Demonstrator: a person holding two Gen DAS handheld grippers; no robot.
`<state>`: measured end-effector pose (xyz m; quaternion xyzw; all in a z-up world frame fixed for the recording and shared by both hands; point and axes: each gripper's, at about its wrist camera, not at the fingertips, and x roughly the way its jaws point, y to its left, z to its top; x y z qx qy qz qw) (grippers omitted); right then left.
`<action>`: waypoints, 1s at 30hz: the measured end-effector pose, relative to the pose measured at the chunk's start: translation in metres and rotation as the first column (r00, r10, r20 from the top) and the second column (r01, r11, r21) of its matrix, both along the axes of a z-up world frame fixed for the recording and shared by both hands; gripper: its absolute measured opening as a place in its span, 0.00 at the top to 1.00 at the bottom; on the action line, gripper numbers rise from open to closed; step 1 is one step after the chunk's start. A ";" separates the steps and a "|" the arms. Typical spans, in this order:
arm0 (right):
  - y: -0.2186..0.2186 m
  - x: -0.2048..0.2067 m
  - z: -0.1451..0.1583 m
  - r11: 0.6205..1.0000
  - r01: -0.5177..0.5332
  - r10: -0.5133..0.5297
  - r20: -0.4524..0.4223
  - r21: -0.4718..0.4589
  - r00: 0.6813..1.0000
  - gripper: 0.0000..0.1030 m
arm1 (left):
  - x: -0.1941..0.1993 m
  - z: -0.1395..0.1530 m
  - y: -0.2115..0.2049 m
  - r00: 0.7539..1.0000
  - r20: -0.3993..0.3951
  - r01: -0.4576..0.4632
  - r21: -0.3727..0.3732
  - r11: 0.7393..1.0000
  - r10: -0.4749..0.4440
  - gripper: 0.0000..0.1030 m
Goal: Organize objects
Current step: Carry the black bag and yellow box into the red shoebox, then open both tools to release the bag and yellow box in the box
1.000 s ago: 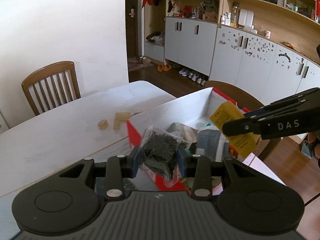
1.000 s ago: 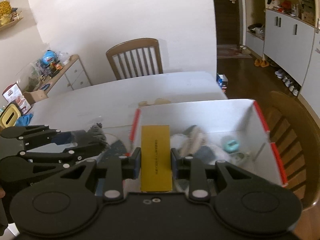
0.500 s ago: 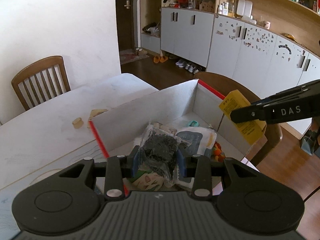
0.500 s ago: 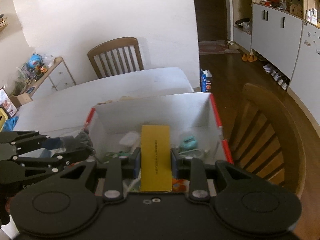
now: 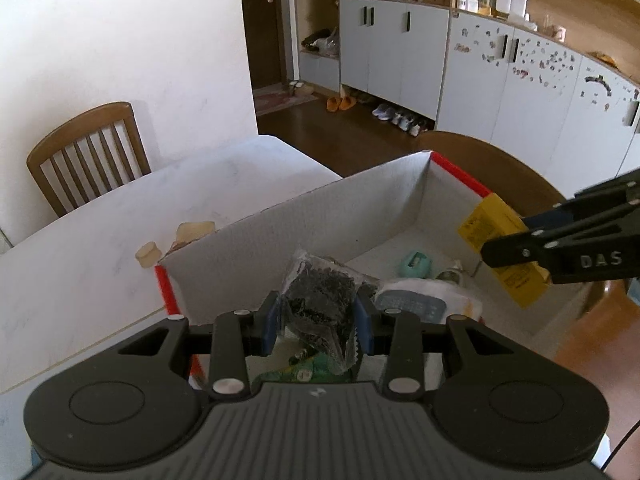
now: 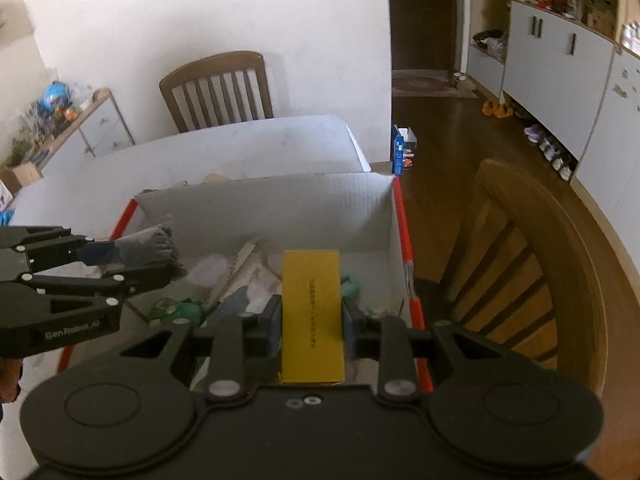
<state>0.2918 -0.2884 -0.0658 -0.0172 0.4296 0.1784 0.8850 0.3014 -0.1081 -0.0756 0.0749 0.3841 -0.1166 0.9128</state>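
Left gripper [image 5: 318,316]: fingers closed on a clear bag of dark bits [image 5: 320,300], perhaps dried tea, above the box.
Right gripper [image 6: 311,320]: fingers clamped on a yellow carton [image 6: 311,312].
Box [image 5: 296,224]: white cardboard, red-edged, at the tabletop [image 5: 120,232] edge, already cluttered.
Risk: letting go too high could bounce the items off the clutter and over the rim.

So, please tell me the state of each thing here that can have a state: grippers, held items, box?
left gripper: shut on the clear bag of dark bits, above the box
right gripper: shut on the yellow packet, above the box
cardboard box: open on top, partly filled with small items
wooden chair: upright, pushed up to the table
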 end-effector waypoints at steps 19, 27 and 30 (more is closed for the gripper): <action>0.029 0.055 -0.055 0.983 -0.078 0.068 -0.069 -0.164 0.995 0.72 | 0.044 -0.038 -0.018 0.986 -0.165 -0.013 0.038 0.999 0.019 0.63; 0.029 0.055 -0.054 0.980 -0.079 0.068 -0.068 -0.181 0.995 0.72 | 0.048 -0.044 -0.017 0.976 -0.217 -0.010 0.035 0.999 0.017 0.62; 0.027 0.055 -0.053 0.982 -0.070 0.060 -0.064 -0.178 0.996 0.72 | 0.047 -0.043 -0.016 0.976 -0.216 -0.026 0.042 0.999 0.034 0.46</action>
